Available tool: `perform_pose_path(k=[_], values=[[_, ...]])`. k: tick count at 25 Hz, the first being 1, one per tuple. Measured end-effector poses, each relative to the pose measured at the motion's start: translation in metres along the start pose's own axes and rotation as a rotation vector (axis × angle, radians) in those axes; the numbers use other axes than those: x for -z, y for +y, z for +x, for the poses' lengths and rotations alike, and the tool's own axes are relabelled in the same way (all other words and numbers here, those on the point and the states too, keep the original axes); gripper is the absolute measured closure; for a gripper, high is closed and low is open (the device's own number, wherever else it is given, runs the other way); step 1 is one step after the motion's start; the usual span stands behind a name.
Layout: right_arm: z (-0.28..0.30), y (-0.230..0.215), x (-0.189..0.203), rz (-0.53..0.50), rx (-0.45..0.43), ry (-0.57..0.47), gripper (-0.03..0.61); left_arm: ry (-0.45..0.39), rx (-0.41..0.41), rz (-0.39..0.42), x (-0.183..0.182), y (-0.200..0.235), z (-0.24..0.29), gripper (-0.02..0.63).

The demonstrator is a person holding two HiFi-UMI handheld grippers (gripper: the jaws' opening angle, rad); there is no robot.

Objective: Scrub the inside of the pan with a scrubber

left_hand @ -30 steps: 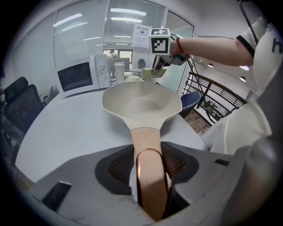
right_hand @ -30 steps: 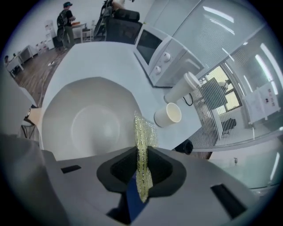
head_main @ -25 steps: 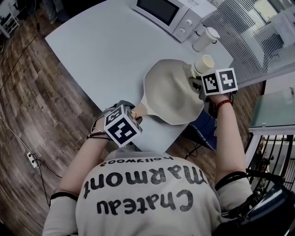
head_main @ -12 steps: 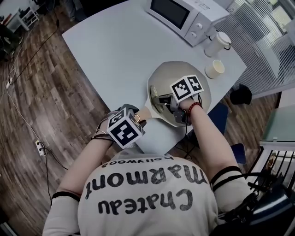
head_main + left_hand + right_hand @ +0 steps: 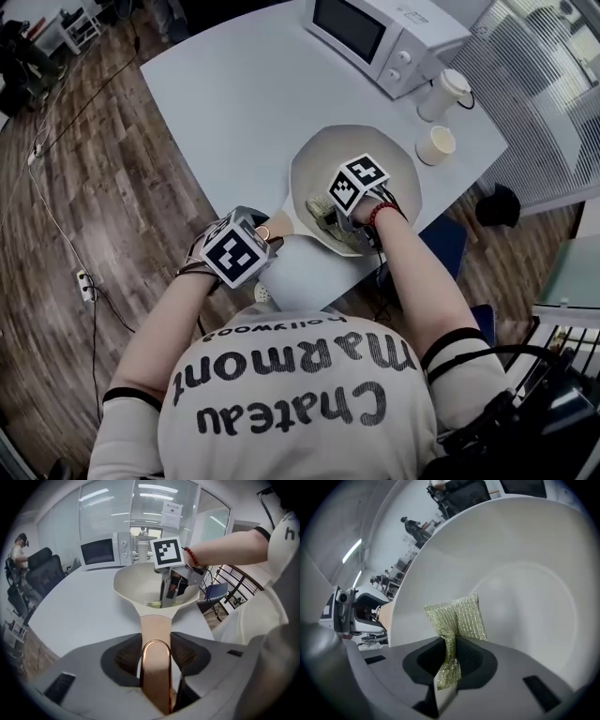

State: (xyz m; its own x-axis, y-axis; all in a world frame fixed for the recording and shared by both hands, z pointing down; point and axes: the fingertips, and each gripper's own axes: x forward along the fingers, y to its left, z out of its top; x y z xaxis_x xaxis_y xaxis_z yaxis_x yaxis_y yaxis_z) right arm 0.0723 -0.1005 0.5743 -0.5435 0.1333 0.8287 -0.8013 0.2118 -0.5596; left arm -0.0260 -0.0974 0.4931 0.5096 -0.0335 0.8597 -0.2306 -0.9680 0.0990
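Right gripper [image 5: 449, 660] has dropped into the pan [image 5: 319, 155] — pinching the scrubber [image 5: 458, 616]; left gripper [image 5: 157, 665], jaws just tightening, clamps the handle [image 5: 156, 629].

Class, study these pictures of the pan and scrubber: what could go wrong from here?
The right gripper pinches only a narrow fold of the scrubber, so hard rubbing may pull it loose.
The pan sits near the table edge, steadied only by the left gripper on its handle; a strong push might twist or slide it off.
The cup stands close to the pan's rim and may get knocked.
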Motion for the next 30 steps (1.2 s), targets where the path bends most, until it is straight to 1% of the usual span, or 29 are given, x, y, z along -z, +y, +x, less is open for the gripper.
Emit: perform_pose_path(k=[3,8,14,19,23,26,30], values=[[-0.002,-0.007,0.013,-0.067,0.049,0.07,0.519,0.001,-0.017,-0.022,0.001,0.001,-0.001,0.431],[-0.013,-0.027,0.045,-0.14,0.101,0.2,0.52,0.012,-0.039,-0.036,0.004,-0.002,-0.002,0.426],[-0.032,-0.054,0.063,-0.237,0.198,0.293,0.52,0.028,-0.071,-0.032,0.003,-0.002,-0.003,0.422],[-0.044,-0.07,0.07,-0.369,0.332,0.345,0.52,0.009,-0.074,-0.037,0.005,-0.001,0.0,0.422],[-0.061,-0.083,0.08,-0.47,0.475,0.46,0.52,0.02,-0.072,-0.04,0.007,-0.003,0.0,0.419],[-0.083,-0.1,0.082,-0.485,0.557,0.504,0.52,0.019,-0.08,-0.044,0.005,-0.002,0.001,0.417],[-0.108,-0.113,0.08,-0.477,0.622,0.475,0.52,0.013,-0.086,-0.046,0.003,-0.004,0.003,0.417]])
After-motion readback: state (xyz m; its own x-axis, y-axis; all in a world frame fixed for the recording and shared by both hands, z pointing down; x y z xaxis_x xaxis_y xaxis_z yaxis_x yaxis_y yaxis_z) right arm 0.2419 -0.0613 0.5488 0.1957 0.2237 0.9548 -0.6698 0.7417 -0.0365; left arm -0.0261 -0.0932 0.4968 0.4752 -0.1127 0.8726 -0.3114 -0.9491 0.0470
